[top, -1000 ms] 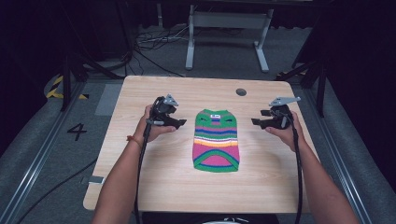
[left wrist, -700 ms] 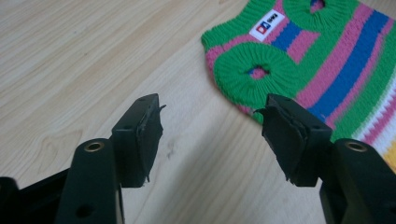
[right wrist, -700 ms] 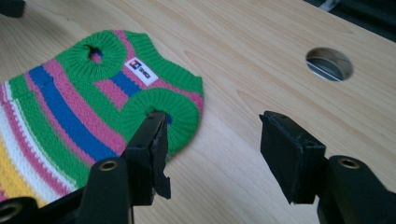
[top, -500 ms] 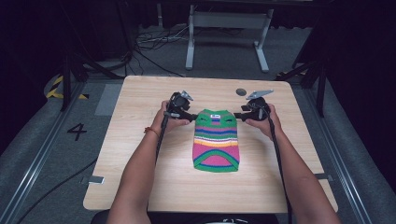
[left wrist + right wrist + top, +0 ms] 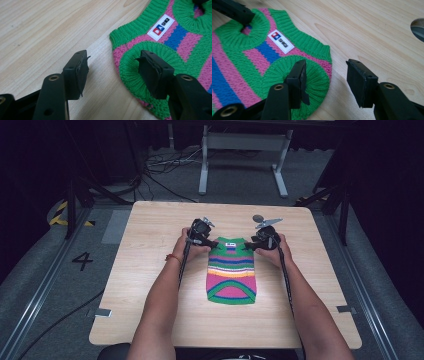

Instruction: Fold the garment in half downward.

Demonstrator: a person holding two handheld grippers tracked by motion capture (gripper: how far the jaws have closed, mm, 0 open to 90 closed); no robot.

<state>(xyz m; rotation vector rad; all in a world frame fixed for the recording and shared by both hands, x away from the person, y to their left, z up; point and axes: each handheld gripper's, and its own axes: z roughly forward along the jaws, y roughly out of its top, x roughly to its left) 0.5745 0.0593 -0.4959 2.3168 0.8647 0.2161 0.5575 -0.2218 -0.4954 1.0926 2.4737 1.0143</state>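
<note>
Both of your hands are now sitting closer to the striped sweater (image 5: pixel 231 271) than in the earlier high-view pictures, where they were resting well apart at its left and right; each is now arriving at an upper corner of the garment. Your left gripper (image 5: pixel 209 241) is meeting the sweater's upper left corner, and your right gripper (image 5: pixel 249 246) is meeting its upper right corner. Both sets of jaws have just been closing, yet they are standing spread at this moment, with the pads pressing on nothing. In the left gripper view, the left gripper (image 5: pixel 112 72) is straddling the sweater's (image 5: pixel 170 42) edge: one finger (image 5: pixel 76 73) is hanging over bare table (image 5: pixel 45 32), while the other finger (image 5: pixel 153 72) is hanging over the green ribbed armhole. In the right gripper view, the right gripper (image 5: pixel 325 80) is doing the same in mirror: one finger (image 5: pixel 298 81) is lying over the green armhole of the sweater (image 5: pixel 249 65), and the other finger (image 5: pixel 360 80) is lying over the wooden table (image 5: pixel 374 32). The sweater is lying flat at the middle of the table (image 5: pixel 150 270), neck end away from you, with its white label (image 5: pixel 280 41) facing up near the collar. A round hole (image 5: pixel 258 218) is showing in the tabletop just beyond your right gripper.
</note>
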